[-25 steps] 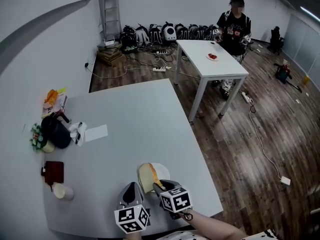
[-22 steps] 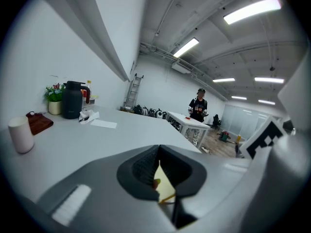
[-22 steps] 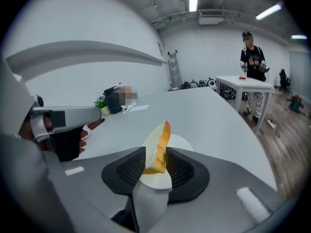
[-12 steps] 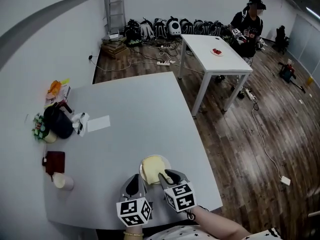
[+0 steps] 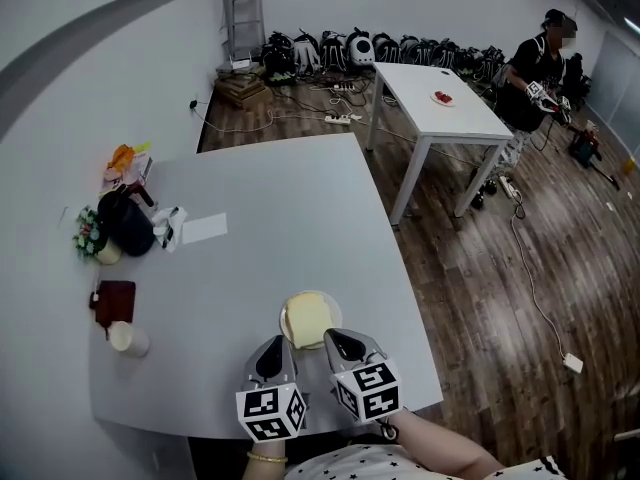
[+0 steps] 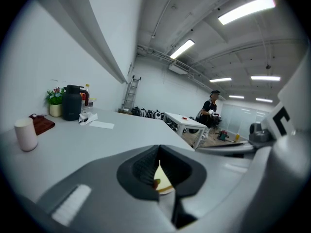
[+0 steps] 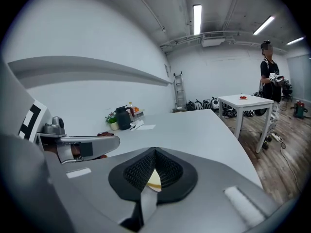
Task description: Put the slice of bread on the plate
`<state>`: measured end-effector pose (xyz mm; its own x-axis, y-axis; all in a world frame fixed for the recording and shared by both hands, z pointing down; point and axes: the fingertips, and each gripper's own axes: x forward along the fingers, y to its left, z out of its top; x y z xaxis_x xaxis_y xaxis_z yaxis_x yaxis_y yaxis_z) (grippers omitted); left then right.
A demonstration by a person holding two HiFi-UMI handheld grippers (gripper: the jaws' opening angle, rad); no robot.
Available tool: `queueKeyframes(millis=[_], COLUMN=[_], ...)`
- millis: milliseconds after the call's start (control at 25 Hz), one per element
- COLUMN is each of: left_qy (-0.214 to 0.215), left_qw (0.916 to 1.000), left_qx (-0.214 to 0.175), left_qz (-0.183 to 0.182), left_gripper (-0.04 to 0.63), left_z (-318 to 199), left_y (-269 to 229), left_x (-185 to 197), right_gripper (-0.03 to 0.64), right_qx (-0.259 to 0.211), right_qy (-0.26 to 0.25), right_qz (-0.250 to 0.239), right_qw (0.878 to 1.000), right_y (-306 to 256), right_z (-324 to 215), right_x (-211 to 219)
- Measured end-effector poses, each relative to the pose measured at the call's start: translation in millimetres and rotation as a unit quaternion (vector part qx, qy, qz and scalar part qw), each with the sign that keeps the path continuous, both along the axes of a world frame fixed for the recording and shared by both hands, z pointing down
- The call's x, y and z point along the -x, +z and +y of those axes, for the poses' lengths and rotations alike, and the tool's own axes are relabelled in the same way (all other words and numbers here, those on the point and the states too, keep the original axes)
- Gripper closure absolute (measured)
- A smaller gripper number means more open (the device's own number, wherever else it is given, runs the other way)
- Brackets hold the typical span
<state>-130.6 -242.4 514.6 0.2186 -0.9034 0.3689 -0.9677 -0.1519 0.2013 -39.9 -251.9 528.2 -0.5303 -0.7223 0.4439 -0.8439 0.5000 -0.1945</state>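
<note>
The slice of bread (image 5: 305,319) lies flat on the white plate (image 5: 334,310) near the grey table's front edge. It peeks through the small notch between the jaws in the left gripper view (image 6: 163,179) and the right gripper view (image 7: 153,180). My left gripper (image 5: 269,352) sits just short of the plate on its left, shut and empty. My right gripper (image 5: 345,344) hovers just behind the plate's right side. Its jaws meet, with nothing between them.
A black jug (image 5: 128,230), a potted plant (image 5: 92,240), a sheet of paper (image 5: 205,229), a brown pad (image 5: 113,301) and a white cup (image 5: 128,338) stand along the table's left side. Beyond is a second white table (image 5: 435,108), with a person (image 5: 540,63) beside it.
A second ago my right gripper held the bread on edge over the plate. The bread now lies flat there; the right gripper has let go, drawn back upward and shut.
</note>
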Motion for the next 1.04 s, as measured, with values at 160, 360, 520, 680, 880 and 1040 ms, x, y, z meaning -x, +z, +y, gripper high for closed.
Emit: queueKeyframes(millis=[160, 360, 520, 680, 880, 1040], left_qy=[0.006, 0.009, 0.014, 0.017, 0.019, 0.021], left_qw=[1.0, 1.0, 0.9999, 0.9998, 0.9998, 0.9998], left_qx=[-0.002, -0.003, -0.01, -0.009, -0.008, -0.005], left_qz=[0.0, -0.001, -0.002, -0.001, -0.001, -0.001], left_gripper=[0.588, 0.588, 0.588, 0.588, 0.588, 0.588], left_z=[8.5, 20.3, 27.6, 36.2, 44.2, 48.2], left_y=[-0.8, -1.5, -4.5, -5.1, -5.6, -4.3], left_x=[-8.7, -16.1, -23.6, -28.0, -30.1, -31.2], right_gripper=[0.618, 0.618, 0.618, 0.618, 0.618, 0.618], right_qx=[-0.003, -0.011, -0.019, -0.02, -0.02, -0.019], right_qy=[0.001, 0.008, 0.012, 0.014, 0.013, 0.013], right_qz=[0.003, -0.003, -0.005, -0.009, -0.011, -0.012], right_qw=[1.0, 1.0, 1.0, 1.0, 1.0, 1.0], right_y=[-1.7, -7.6, -12.1, -14.3, -16.4, -15.6], right_z=[9.5, 23.2, 30.5, 39.3, 47.6, 51.7], right_x=[-3.7, -7.9, -13.5, -15.7, -16.1, -15.9])
